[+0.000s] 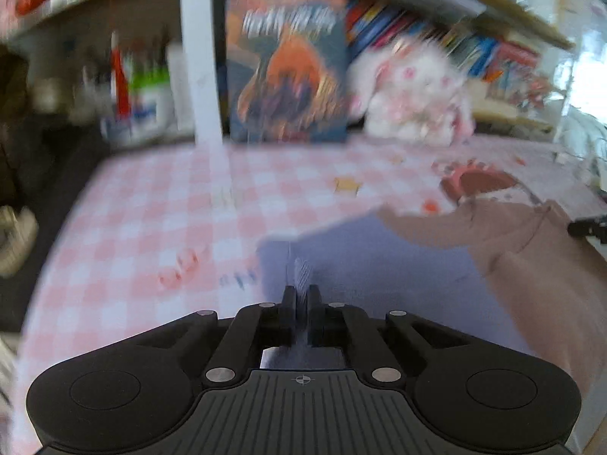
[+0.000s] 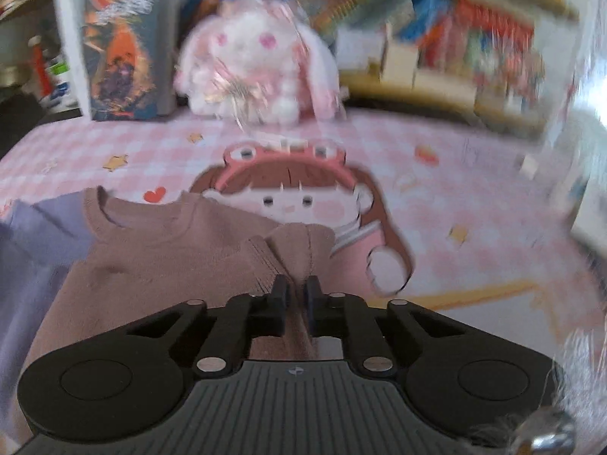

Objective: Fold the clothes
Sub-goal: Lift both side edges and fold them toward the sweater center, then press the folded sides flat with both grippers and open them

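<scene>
A two-coloured knit sweater lies on the pink checked tablecloth (image 1: 151, 208): one part lavender (image 1: 379, 265), the other dusty pink (image 2: 159, 265). My left gripper (image 1: 302, 292) is shut on a pinch of the lavender fabric, which pokes up between its fingers. My right gripper (image 2: 296, 284) is shut on a bunched fold of the dusty pink fabric (image 2: 303, 250) near the sweater's right edge. The round neckline (image 2: 144, 216) lies to the left in the right wrist view. Both views are blurred by motion.
At the table's back stand a book (image 1: 288, 64) and a white and pink plush rabbit (image 2: 258, 64). Behind them are shelves of books (image 2: 474, 45). A white post (image 1: 201, 53) rises at the back left. The cloth carries a printed cartoon girl (image 2: 296, 193).
</scene>
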Tool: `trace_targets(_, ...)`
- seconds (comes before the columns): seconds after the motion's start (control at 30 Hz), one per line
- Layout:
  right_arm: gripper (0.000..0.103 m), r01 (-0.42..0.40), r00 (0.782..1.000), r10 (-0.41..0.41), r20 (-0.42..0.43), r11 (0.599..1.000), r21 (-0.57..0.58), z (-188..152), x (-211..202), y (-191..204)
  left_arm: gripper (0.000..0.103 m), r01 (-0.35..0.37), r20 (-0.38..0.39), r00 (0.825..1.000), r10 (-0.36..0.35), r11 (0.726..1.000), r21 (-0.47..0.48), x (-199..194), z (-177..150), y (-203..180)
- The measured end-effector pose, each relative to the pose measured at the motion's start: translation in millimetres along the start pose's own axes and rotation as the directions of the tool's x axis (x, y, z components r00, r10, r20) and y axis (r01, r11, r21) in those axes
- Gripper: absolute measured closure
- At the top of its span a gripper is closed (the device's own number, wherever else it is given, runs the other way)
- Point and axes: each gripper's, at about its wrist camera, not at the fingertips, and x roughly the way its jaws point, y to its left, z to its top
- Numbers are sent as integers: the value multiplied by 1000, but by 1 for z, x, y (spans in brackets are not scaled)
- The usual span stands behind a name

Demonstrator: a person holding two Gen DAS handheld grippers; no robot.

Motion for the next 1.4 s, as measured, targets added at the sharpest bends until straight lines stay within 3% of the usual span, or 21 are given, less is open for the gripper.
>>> trace_targets(0.03,103,11,999,-10,35,1000,-17,0,-12,2,99,5,37,999,-5,1000,6,-13,3,0)
trace_targets(0.2,103,40,979,-54,196,997,73,15,-65,-18,99,95,137,987,-79,989,-116,-29,32,20)
trace_targets(0.27,103,26,980,-44,196,996,90,26,-60,-25,99,96,126,989,-81,989,-116,-17,38,21)
trace_targets(0.33,100,-25,994,15,113,995,93,33,-41,-26,99,100,99,991,-89,989,-110,-7,35,20)
trace_targets(0.37,96,-35,997,28,78,995,93,31,-30,-23,99,103,85,992,-94,989,-107,-2,32,19)
trace_targets(0.43,65,-54,999,54,8,994,93,27,-8,-16,99,98,62,994,-92,989,-110,3,26,19)
trace_targets(0.47,64,-64,997,67,-27,994,93,25,3,-12,99,94,54,995,-89,989,-115,6,24,19)
trace_targets(0.57,72,-69,996,71,-59,997,23,19,11,2,99,82,36,996,-77,988,-132,11,20,22)
trace_targets(0.6,88,-68,996,68,-61,998,-9,17,11,7,99,80,36,996,-76,988,-131,11,19,22)
trace_targets(0.77,98,-65,997,55,-62,984,-164,7,7,32,99,79,45,996,-73,988,-131,5,20,25)
trace_targets(0.83,98,-76,997,77,1,980,-184,8,-16,30,99,101,74,993,-90,981,-164,-5,22,31)
trace_targets(0.93,99,-82,989,88,118,995,-51,23,-55,8,99,145,126,985,-116,954,-261,-11,31,46)
trace_targets(1.07,99,-24,979,0,205,993,114,42,-61,-21,98,91,41,996,-84,971,-222,40,34,39)
trace_targets(1.13,99,37,987,-54,154,993,111,42,-28,-21,98,65,-2,998,-66,978,-200,65,36,35)
trace_targets(1.2,98,61,997,-65,36,993,100,36,12,-18,98,39,-44,998,-48,983,-177,90,37,31)
trace_targets(1.27,98,78,995,-71,-75,993,92,26,45,-14,94,2,-63,998,-12,986,-168,103,29,27)
trace_targets(1.37,87,93,994,-85,-70,987,129,20,47,-13,88,-17,-58,998,4,977,-213,95,28,29)
trace_targets(1.4,76,97,994,-89,-67,986,138,20,44,-14,86,-25,-44,999,15,975,-219,87,29,31)
